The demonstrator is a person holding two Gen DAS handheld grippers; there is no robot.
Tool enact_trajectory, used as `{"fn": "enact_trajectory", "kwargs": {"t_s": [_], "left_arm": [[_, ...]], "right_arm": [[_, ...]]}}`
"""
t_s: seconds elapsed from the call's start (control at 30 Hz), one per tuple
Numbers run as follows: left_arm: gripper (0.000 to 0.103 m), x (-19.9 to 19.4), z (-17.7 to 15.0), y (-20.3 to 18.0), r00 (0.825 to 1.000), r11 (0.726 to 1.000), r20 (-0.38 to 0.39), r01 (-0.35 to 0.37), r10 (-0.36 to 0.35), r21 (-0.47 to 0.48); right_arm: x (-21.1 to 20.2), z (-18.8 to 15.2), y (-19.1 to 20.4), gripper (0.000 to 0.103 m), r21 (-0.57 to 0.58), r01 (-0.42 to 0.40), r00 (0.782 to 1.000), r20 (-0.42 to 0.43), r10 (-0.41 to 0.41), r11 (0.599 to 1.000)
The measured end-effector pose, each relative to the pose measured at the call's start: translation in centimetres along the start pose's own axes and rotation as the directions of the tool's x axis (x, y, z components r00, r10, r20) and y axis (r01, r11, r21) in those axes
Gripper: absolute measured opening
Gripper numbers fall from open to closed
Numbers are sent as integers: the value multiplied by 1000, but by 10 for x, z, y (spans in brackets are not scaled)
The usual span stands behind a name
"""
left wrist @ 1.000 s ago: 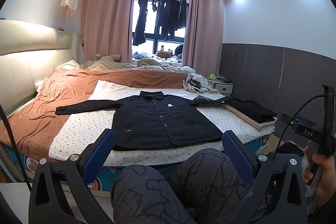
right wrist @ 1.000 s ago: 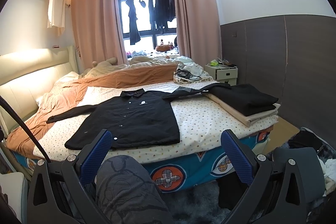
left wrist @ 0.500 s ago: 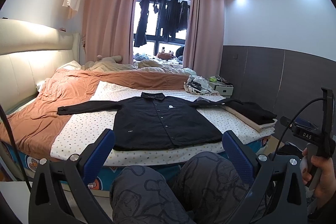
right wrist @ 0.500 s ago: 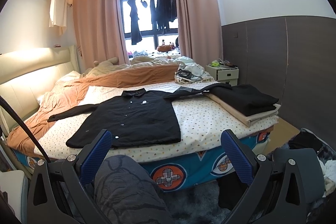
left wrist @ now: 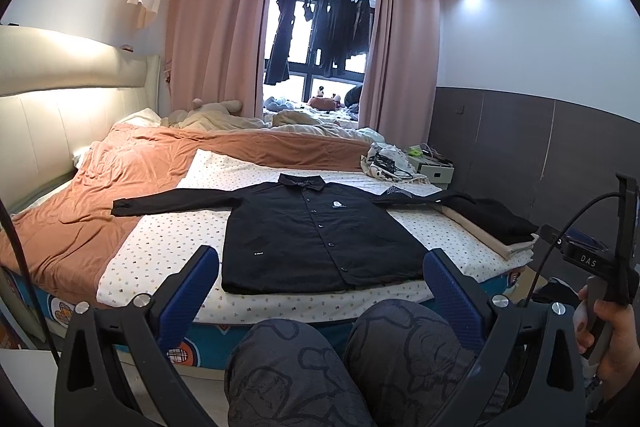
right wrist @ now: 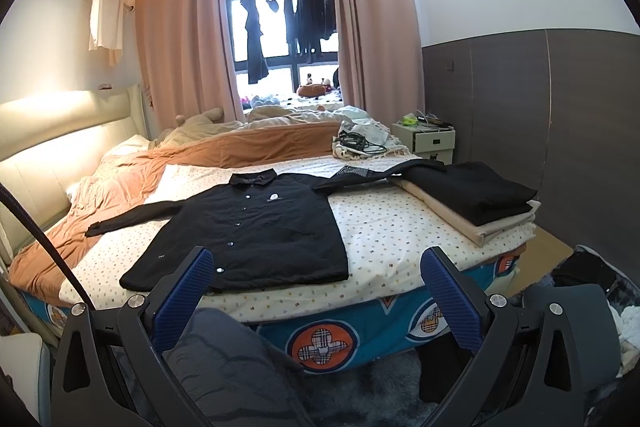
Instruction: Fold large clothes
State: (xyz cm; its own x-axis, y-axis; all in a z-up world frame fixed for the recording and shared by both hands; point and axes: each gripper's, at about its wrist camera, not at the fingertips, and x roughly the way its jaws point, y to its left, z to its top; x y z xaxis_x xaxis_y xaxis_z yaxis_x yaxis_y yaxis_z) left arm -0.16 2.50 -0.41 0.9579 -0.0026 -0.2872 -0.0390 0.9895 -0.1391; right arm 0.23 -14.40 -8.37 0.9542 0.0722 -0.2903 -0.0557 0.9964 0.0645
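A black long-sleeved button shirt [left wrist: 316,235] [right wrist: 256,231] lies flat and face up on the dotted white sheet of the bed, collar away from me, both sleeves spread out sideways. Its right sleeve end rests on a stack of folded clothes [left wrist: 496,223] [right wrist: 476,199]. My left gripper [left wrist: 320,287] is open and empty, held back from the bed's near edge above a person's knees [left wrist: 352,359]. My right gripper [right wrist: 316,283] is open and empty too, off the bed's near corner. In the left wrist view a hand [left wrist: 608,331] holds the right gripper's handle.
An orange-brown duvet [left wrist: 80,203] covers the bed's left and far side. A bundle of cables on cloth [right wrist: 360,145] lies at the far right, beside a white nightstand [right wrist: 428,141]. Dark clothes [right wrist: 584,271] lie on the floor at right. A padded headboard [left wrist: 52,123] lines the left.
Both views have tilted slightly upward, so the bed and shirt sit a little lower in frame. The shirt and both grippers' jaws are unchanged.
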Motion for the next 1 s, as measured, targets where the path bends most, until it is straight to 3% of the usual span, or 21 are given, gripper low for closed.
{"fn": "enact_trajectory", "kwargs": {"t_s": [0.27, 0.73, 1.0], "left_arm": [[103, 22, 4, 14, 999, 999, -25, -31, 30, -13], [103, 80, 21, 49, 994, 995, -60, -94, 92, -23], [103, 121, 33, 84, 989, 987, -35, -146, 144, -68]], "right_arm": [[38, 6, 9, 103, 17, 13, 999, -31, -13, 1000], [122, 34, 38, 103, 14, -52, 996, -77, 53, 999], [182, 60, 58, 103, -3, -79, 992, -101, 78, 997]]}}
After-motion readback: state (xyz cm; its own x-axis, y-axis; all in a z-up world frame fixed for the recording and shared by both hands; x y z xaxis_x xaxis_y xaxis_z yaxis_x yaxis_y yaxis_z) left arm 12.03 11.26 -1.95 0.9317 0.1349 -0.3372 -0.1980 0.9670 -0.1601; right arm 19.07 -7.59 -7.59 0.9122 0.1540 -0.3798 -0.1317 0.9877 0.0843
